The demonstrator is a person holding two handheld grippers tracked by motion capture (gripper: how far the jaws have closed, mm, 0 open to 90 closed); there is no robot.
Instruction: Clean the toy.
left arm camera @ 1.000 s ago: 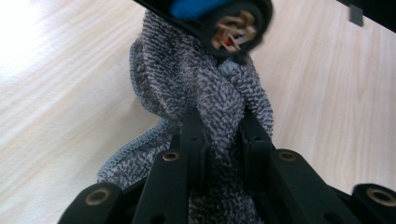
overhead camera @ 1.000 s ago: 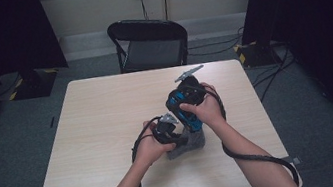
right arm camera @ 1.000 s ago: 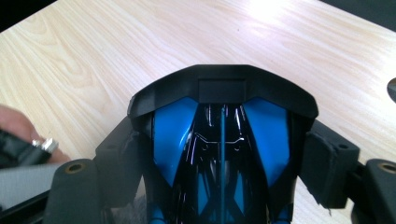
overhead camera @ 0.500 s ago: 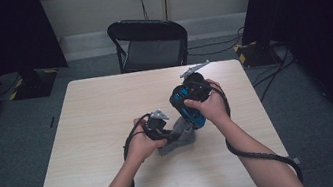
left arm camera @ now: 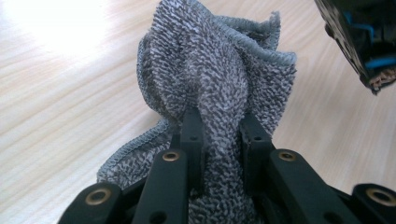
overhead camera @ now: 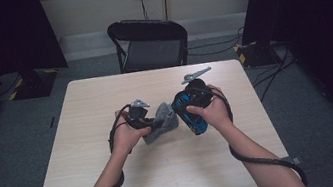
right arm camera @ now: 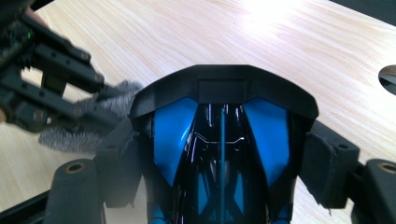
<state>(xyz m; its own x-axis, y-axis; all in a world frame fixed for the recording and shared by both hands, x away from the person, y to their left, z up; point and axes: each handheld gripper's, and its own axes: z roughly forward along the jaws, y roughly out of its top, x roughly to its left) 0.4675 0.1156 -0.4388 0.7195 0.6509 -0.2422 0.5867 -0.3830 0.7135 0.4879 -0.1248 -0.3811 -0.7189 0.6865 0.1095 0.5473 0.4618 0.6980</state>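
In the high view we hold the left gripper [overhead camera: 151, 122] near the centre of the frame, over the pale wooden table [overhead camera: 85, 136]. Its jaws are clamped tight on a grey cloth [overhead camera: 161, 122], which hangs bunched just right of the left hand [overhead camera: 127, 132]. The left gripper view shows this closely: the two black jaws rise from the bottom edge and pinch a fold of the grey cloth [left arm camera: 219, 84] between them, the rest of the fabric billowing up into the upper middle of the frame, with its lower hem trailing to the lower left above the table [left arm camera: 60, 93].

Just right of centre in the high view, the right gripper [overhead camera: 192, 112] is held by the right hand [overhead camera: 213, 111]. Its jaws stand wide and grip a blue and black toy car [overhead camera: 193, 114] by its sides. In the right gripper view the toy car [right arm camera: 222, 140] sits in the lower middle, a pad pressing on each flank, and the cloth [right arm camera: 93, 121] shows at the left edge, touching the car's side, with the left gripper [right arm camera: 100, 100] coming in from the upper left.

A black folding chair [overhead camera: 149, 43] stands beyond the table at the top centre.
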